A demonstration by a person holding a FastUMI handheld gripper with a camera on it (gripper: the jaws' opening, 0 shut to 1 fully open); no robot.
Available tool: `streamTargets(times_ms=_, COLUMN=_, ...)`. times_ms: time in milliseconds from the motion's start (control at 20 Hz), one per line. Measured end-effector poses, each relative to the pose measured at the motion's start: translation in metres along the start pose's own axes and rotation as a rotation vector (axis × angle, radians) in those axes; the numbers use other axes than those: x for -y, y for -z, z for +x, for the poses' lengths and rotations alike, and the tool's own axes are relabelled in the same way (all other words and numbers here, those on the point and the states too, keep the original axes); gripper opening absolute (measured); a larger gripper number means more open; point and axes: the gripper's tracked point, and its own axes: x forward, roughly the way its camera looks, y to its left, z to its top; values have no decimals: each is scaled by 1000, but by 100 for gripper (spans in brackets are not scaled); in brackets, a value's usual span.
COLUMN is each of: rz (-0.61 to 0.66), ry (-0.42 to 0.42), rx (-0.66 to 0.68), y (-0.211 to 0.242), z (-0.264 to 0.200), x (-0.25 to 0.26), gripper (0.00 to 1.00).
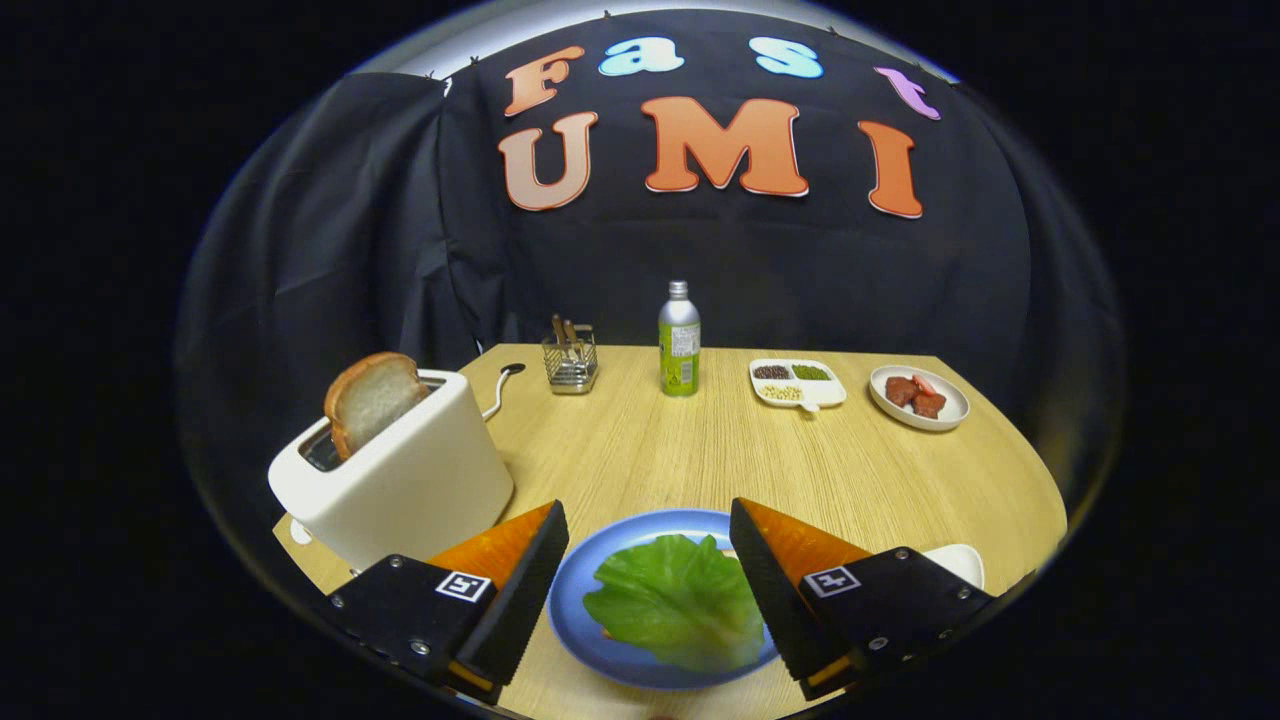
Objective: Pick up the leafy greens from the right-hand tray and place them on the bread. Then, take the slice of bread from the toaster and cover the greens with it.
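Gripper (648,545): fingers spread wide apart above the table, holding nothing; the blue plate lies between and below them
Leafy greens (676,600): 1 broad green leaf lying flat on the blue plate, between the 2 fingers and touching neither; it covers whatever lies beneath, with only a thin pale edge showing at its far side
Blue plate (580,585): round, on the wooden table (640,440), just beside the toaster's near corner
Toaster (400,470): white, standing beyond the left finger; a cord runs from behind it toward the back of the table
Slice of bread (372,398): upright in the toaster's slot, its upper part raised clear of the top, brown crust around a pale face
Right-hand tray (958,562): white, partly hidden behind the right finger
Far row: wire holder (571,358) with utensils, green bottle (679,340), divided white dish (797,383) with 3 fillings, and round white dish (919,397) of reddish pieces, all well apart from the fingers
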Motion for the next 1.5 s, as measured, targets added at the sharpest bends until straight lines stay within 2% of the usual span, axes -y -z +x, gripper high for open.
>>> streamTargets(times_ms=350, rz=-84, ry=-19, rx=88, y=-71, z=-12, x=-63, gripper=98)
streamTargets(times_ms=650, rz=-114, ry=-61, rx=128, y=-108, z=-15, x=-128, gripper=97)
streamTargets(times_ms=900, rz=-126, ry=-92, rx=101, y=-102, z=-6, x=-169, gripper=98)
streamTargets(times_ms=1200, rz=-97, ry=-88, rx=13, y=-66, z=18, x=-184, gripper=97)
streamTargets(times_ms=1250, rz=-90, ry=-88, rx=0, y=-60, z=22, x=-184, gripper=95)
streamTargets(times_ms=1450, rz=-62, ry=-97, rx=-30, y=-49, z=29, x=-189, gripper=76)
streamTargets(times_ms=1500, rz=-60, ry=-93, rx=-27, y=-50, z=30, x=-189, gripper=66)
